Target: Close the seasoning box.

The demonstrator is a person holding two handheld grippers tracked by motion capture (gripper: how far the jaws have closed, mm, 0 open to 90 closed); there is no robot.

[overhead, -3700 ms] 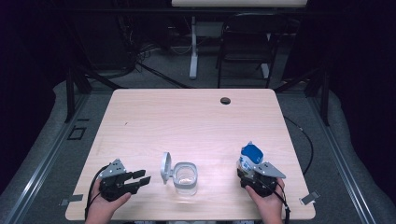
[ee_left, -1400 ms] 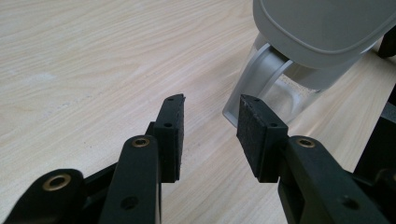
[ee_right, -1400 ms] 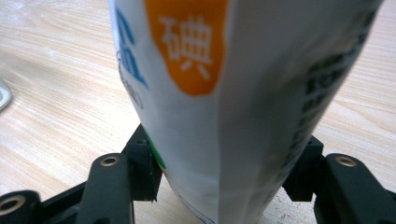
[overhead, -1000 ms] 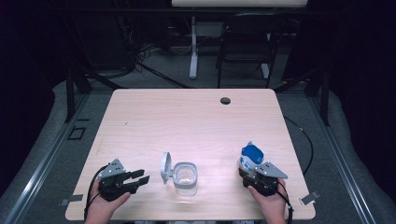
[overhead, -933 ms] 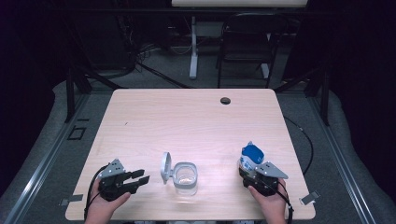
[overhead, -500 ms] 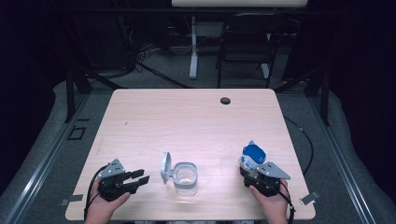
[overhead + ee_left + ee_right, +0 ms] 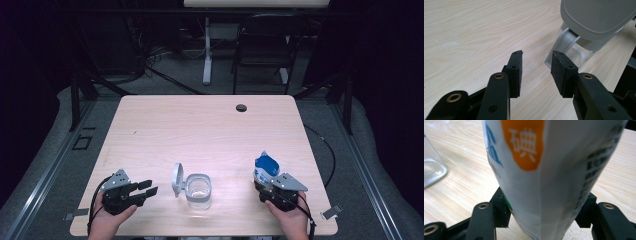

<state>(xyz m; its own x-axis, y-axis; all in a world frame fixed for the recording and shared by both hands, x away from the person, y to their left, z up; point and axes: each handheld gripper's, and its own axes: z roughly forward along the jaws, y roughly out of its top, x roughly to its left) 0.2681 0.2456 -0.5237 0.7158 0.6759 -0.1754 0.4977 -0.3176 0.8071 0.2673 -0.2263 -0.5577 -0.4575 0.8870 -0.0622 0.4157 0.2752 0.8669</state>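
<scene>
**White bag held ready beside an open jar**

Black jaws of the right gripper are closed on a white bag, one pad on each side of its lower part. The bag has blue and orange print and stands nearly upright between the jaws, with its top away from the hand. In the high view the right gripper is at the near right part of the table, and the bag rises from it. Held low like this, the top of the bag stays free, probably so that it can be tipped later over a container.

The left gripper is open and holds nothing; bare wood shows between its two pads. It points toward the jar, which is just beyond the jaw tips but not touching them. In the high view the left gripper rests at the near left part of the table, near the jar.

The jar is clear and stands between the two grippers, near the front edge. Its grey lid is hinged and stands up on the left side, so the mouth is open. This placing suggests that the left gripper is there to steady the jar while the bag is brought over it.

A small dark disc lies well apart, near the far edge.
</scene>
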